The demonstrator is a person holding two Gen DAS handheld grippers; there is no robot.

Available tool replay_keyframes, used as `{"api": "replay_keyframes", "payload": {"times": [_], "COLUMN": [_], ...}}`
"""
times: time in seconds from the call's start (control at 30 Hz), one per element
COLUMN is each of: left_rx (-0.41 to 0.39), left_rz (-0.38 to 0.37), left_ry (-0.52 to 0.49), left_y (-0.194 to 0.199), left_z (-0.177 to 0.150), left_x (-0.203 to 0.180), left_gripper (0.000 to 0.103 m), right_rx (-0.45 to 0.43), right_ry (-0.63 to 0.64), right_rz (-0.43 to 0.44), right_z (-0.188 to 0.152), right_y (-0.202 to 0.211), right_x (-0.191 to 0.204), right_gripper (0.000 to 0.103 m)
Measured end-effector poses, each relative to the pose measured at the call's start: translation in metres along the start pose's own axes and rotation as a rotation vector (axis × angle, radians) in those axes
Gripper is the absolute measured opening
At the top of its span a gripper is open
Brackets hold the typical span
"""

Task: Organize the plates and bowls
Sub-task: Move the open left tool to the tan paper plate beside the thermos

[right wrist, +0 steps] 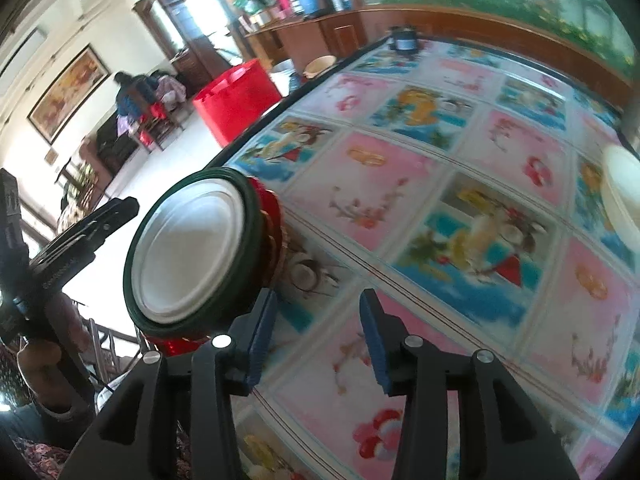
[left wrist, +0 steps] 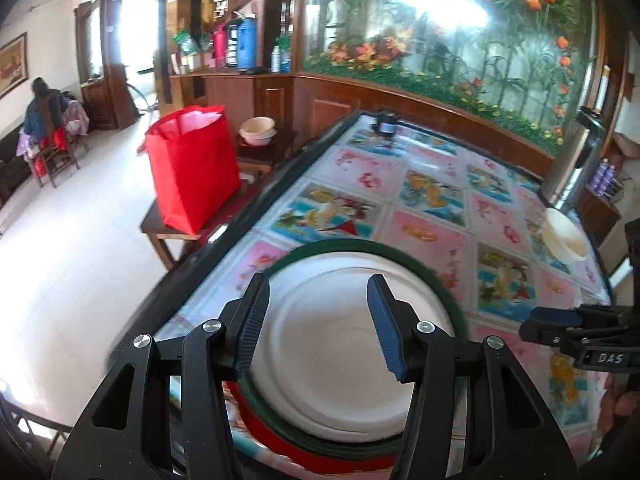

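A stack of plates lies at the near left corner of the table: a white plate with a dark green rim (left wrist: 340, 340) (right wrist: 188, 248) on top, red-rimmed plates (left wrist: 332, 456) (right wrist: 272, 216) under it. My left gripper (left wrist: 320, 292) hangs above the top plate, open, its pads clear of it. My right gripper (right wrist: 316, 308) stands open over the patterned tablecloth (right wrist: 440, 200) to the right of the stack, with nothing between its fingers. A cream bowl (left wrist: 564, 240) (right wrist: 624, 192) sits at the table's right edge. The right gripper's body (left wrist: 580, 332) shows at the right of the left wrist view.
A red bag (left wrist: 192, 168) stands on a low stool left of the table, with cream bowls (left wrist: 258, 130) behind it. A small dark jar (right wrist: 404, 42) sits at the table's far end. A wooden counter with flasks (left wrist: 244, 44) and a flowered glass partition lie beyond. A person (left wrist: 42, 108) sits far left.
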State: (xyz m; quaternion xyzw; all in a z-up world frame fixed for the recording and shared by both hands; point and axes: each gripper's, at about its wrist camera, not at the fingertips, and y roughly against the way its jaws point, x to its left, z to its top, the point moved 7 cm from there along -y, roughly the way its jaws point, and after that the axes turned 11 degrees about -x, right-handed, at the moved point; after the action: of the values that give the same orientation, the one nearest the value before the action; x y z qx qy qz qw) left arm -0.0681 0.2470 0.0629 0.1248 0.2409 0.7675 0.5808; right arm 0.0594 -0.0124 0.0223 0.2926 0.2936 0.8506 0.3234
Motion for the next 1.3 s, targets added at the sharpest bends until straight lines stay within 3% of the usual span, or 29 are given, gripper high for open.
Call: {"api": "replay_keyframes", "payload": {"times": [0.13, 0.3, 0.5, 0.7, 1.0, 1.3], "left_rx": [0.018, 0.042, 0.09, 0.174, 0.27, 0.272], "left_rz": [-0.086, -0.22, -0.363, -0.436, -0.429, -0.369], "left_ry": [0.017, -0.038, -0.108, -0.124, -0.157, -0.189], "left_y": [0.006, 0.018, 0.019, -0.009, -0.081, -0.143], "left_z": [-0.003, -0.004, -0.001, -0.005, 0.006, 0.018], "left_x": [-0.025, -0.08, -0.167, -0.241, -0.33, -0.375], "left_gripper": [0.051, 0.054, 0.054, 0.056, 0.056, 0.056], "right_rx": [-0.017, -0.06, -0.111, -0.152, -0.209, -0.185], "right_ry": [-0.055, -0.117, -0.242, -0.358, -0.448, -0.43], "right_rz": [-0.029, -0.066, -0.171, -0.286, -0.358, -0.402], "right_z": [-0.015, -0.032, -0.05, -0.056, -0.02, 0.014], "right_y": [0.015, 0.045, 0.088, 0.125, 0.152, 0.138], "right_x": [-0.015, -0.037, -0.1, -0.173, -0.257, -0.304], "right_gripper": [0.046, 0.048, 0.05, 0.055, 0.059, 0.059]}}
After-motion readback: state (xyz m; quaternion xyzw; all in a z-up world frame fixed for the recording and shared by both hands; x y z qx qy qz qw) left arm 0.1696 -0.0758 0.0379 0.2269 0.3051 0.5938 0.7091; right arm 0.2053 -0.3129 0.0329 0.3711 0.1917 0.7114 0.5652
